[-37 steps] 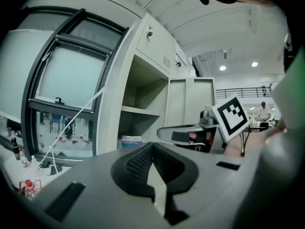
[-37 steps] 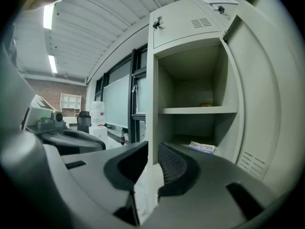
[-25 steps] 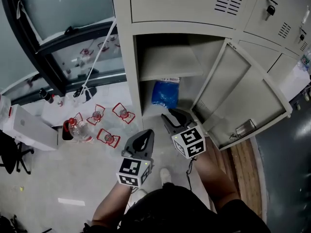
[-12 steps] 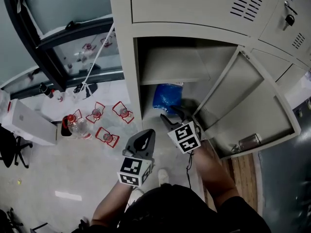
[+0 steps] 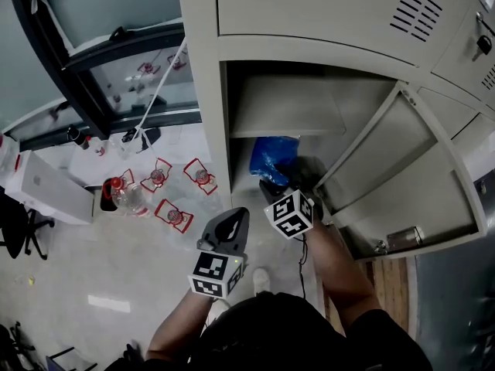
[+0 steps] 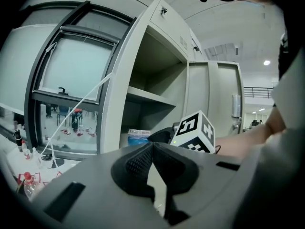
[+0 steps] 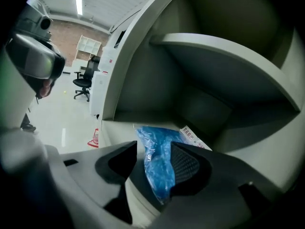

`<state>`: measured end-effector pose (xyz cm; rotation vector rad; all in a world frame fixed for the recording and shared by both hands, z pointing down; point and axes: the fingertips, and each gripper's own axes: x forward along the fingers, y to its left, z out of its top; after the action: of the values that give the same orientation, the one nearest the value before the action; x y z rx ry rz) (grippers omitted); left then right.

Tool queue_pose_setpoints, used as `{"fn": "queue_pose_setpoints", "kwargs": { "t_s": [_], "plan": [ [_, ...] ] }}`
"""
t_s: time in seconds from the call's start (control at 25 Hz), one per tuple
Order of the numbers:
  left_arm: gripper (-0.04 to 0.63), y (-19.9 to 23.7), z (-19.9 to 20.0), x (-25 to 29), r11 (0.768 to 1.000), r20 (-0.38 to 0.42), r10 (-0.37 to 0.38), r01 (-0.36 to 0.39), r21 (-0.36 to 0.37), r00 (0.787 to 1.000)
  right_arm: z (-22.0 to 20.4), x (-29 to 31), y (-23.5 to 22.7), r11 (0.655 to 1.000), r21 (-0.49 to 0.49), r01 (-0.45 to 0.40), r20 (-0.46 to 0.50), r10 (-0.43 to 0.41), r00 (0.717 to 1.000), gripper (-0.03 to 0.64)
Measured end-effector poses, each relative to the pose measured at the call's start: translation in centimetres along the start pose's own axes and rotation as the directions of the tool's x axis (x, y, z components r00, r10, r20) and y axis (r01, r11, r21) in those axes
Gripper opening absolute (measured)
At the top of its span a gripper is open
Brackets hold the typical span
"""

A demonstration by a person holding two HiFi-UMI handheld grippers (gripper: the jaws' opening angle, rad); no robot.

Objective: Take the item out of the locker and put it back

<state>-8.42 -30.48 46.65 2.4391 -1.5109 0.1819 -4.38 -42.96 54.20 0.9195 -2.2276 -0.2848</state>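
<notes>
The blue bag [image 7: 151,149] lies in the lower compartment of the locker [image 5: 207,91], under the shelf [image 5: 286,107]. The right gripper [image 5: 294,178] now reaches deeper in than a second ago. Its jaws are opening and straddle the bag without pressing it, so the grasp is likely next. The right forearm extends forward. The left gripper [image 5: 226,226], jaws together and empty, hangs low outside.
</notes>
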Motion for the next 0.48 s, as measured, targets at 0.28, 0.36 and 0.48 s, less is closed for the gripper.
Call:
{"fn": "queue_pose_setpoints", "kwargs": {
  "t_s": [0.28, 0.36, 0.48],
  "plan": [
    [0.005, 0.7, -0.2, 0.0, 1.000, -0.004, 0.008, -0.008, -0.013, 1.000, -0.3, 1.3, -0.2, 0.999, 0.024, -0.022, -0.026, 0.023, 0.999, 0.213],
    [0.005, 0.7, -0.3, 0.1, 1.000, -0.005, 0.005, -0.005, -0.016, 1.000, -0.5, 1.5, -0.2, 0.999, 0.038, -0.028, -0.037, 0.030, 0.999, 0.188],
    [0.005, 0.7, -0.4, 0.1, 1.000, -0.008, 0.000, -0.001, -0.018, 1.000, -0.8, 1.7, -0.2, 0.997, 0.075, -0.037, -0.052, 0.041, 0.998, 0.141]
  ]
}}
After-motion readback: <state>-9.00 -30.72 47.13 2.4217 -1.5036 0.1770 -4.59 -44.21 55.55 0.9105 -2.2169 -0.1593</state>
